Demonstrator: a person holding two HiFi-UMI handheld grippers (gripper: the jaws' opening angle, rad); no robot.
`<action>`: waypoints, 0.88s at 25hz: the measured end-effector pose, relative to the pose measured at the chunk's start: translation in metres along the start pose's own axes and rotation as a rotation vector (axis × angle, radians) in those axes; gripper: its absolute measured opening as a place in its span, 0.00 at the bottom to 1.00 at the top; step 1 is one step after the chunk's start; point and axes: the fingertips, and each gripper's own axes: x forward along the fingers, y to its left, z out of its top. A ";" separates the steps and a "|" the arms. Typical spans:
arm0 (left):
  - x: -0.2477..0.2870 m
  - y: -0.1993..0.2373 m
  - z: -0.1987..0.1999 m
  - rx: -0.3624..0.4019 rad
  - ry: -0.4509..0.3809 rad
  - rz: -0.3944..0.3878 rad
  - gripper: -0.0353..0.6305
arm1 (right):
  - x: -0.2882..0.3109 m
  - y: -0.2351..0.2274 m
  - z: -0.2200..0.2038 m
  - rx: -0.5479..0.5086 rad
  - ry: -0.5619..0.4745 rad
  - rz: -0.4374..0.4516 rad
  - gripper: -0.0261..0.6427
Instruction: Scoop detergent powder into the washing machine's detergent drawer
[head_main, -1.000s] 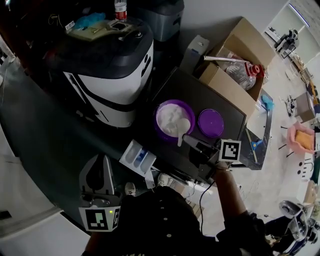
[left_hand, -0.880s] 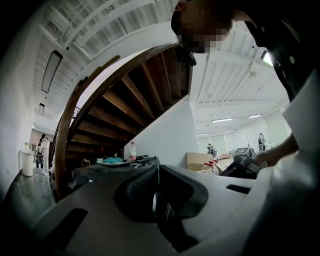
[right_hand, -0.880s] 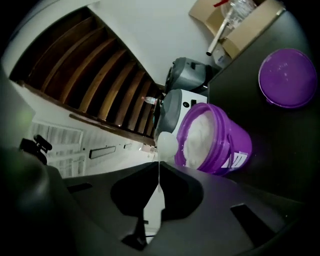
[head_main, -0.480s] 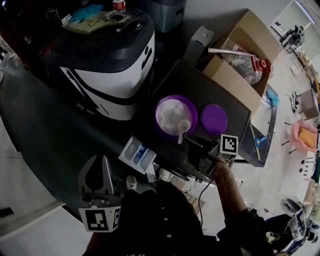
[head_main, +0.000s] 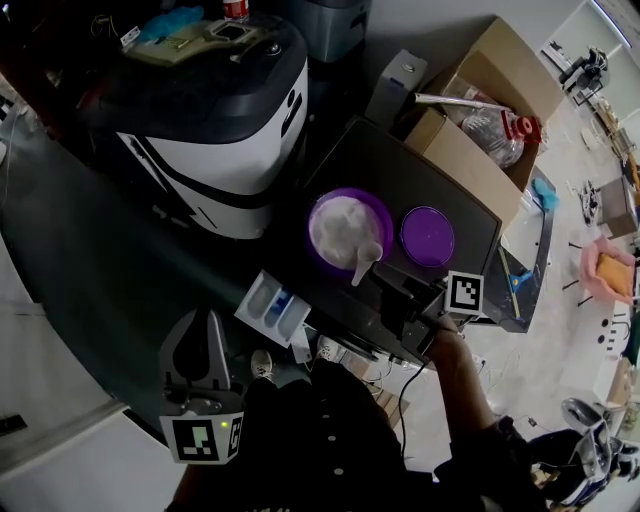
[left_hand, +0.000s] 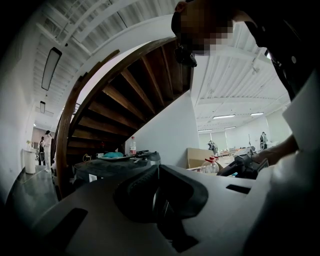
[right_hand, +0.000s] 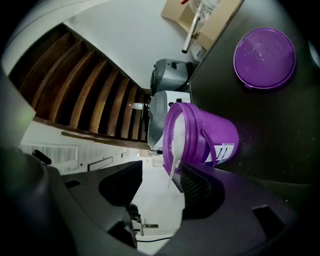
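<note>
The purple detergent tub (right_hand: 212, 132) stands open on the dark counter (head_main: 400, 180), and its lid (head_main: 427, 236) lies flat just to the right of it. White powder (head_main: 340, 230) fills the tub. The scoop (head_main: 363, 262) rests with its bowl on the powder at the tub's near side. Its handle leans out over the near rim, so its long axis runs from the tub straight towards the person.

The right hand-held gripper (head_main: 397, 287) sits at that handle end, on the near side of the tub. Its jaws are opening and stand wide apart. The thin handle tip lies between them, close to one jaw, and neither pad presses on it, so the scoop is loose, propped by the rim and the powder.

The left hand-held gripper (head_main: 197, 330) hangs well to the near left of the tub, with its jaws together on nothing.

The detergent drawer (head_main: 275, 308) is open, near and to the left of the tub, between the tub and the left hand-held gripper. The right hand-held gripper is plainly the nearer one to the scoop. To take it, the jaws probably have to close across the handle's width.
</note>
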 end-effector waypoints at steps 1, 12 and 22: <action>0.000 0.000 0.001 0.001 -0.002 0.000 0.09 | -0.001 0.000 -0.001 -0.026 0.007 -0.011 0.40; -0.007 0.012 0.023 0.033 -0.079 0.022 0.09 | -0.016 0.076 -0.018 -0.918 -0.177 -0.197 0.09; -0.021 0.036 0.059 0.051 -0.169 0.050 0.09 | -0.074 0.200 -0.028 -1.452 -0.662 -0.234 0.09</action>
